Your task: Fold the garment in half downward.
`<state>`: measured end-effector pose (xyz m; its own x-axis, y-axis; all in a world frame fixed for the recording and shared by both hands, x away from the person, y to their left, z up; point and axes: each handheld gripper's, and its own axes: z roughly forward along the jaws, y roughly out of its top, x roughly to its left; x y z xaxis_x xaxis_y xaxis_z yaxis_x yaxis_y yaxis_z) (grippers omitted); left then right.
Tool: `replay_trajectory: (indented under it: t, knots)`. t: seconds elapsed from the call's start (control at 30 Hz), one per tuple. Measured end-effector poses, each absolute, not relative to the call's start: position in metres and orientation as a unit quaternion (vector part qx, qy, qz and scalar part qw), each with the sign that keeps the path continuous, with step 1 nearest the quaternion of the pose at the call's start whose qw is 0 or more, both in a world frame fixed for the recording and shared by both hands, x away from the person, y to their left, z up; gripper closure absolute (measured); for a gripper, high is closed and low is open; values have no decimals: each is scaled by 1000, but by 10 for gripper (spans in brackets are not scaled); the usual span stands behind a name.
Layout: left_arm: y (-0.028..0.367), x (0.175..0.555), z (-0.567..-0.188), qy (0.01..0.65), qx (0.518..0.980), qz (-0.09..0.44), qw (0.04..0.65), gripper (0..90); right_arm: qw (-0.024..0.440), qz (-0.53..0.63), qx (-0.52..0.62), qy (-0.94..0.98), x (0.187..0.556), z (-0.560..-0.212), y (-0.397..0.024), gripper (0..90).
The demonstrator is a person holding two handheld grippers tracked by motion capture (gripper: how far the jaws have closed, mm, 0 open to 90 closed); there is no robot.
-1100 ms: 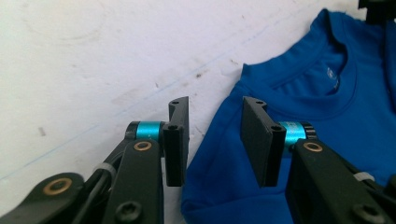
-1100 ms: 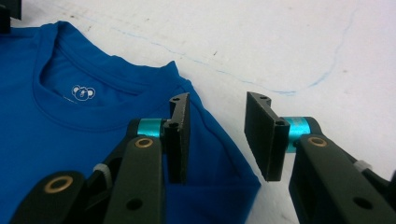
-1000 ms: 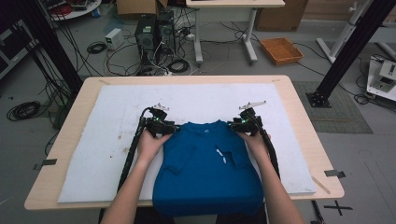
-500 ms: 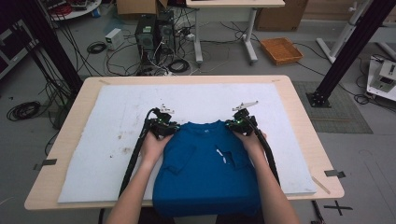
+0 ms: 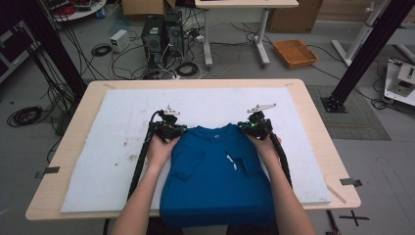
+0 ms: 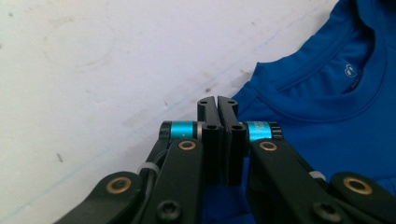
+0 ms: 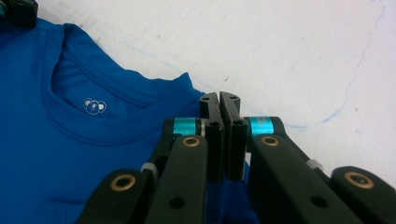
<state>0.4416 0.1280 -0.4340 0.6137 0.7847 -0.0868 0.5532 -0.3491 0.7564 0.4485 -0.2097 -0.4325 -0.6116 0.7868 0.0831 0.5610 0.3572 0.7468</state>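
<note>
Shirt: the blue T-shirt (image 5: 218,181) lies flat on the white pad (image 5: 98,161), near the middle of the counter (image 5: 313,122); its near hem hangs at the near edge, its collar points far, and both sleeves are folded in over the chest.
Shirt detail: a small white tag lies on the chest right of centre; a small white logo sits inside the collar, seen in both gripper views.
Forearms: two bare forearms come in from the near edge, one along each side of the shirt.
Left tool: the left tool (image 5: 177,131) sits at the shirt's far left shoulder corner; its jaws have just been closing and now stand pressed together, and in the left gripper view blue cloth lies under and beside them, so it grips the shoulder edge.
Right tool: the right tool (image 5: 245,127) sits at the far right shoulder corner; its jaws have just been closing as well and now meet, pinching the cloth edge there.
Cables: a black cable trails from each tool back along the forearm to the near edge.
Pad: bare white pad with faint stains stretches beyond both tools to the far side.
Floor beyond: computer boxes (image 5: 159,34), tangled cables and an orange tray (image 5: 295,52) lie on the floor past the counter.
</note>
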Motion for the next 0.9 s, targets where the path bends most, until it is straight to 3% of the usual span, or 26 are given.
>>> replay_trajectory:
  t: [0.4,0.9]
  knots:
    - [133,437,-412,405,795,160,422,883,150,424,420,788,450,-412,-214,891]
    - [140,383,-380,363,791,174,460,883,146,490,391,765,389,-382,-226,892]
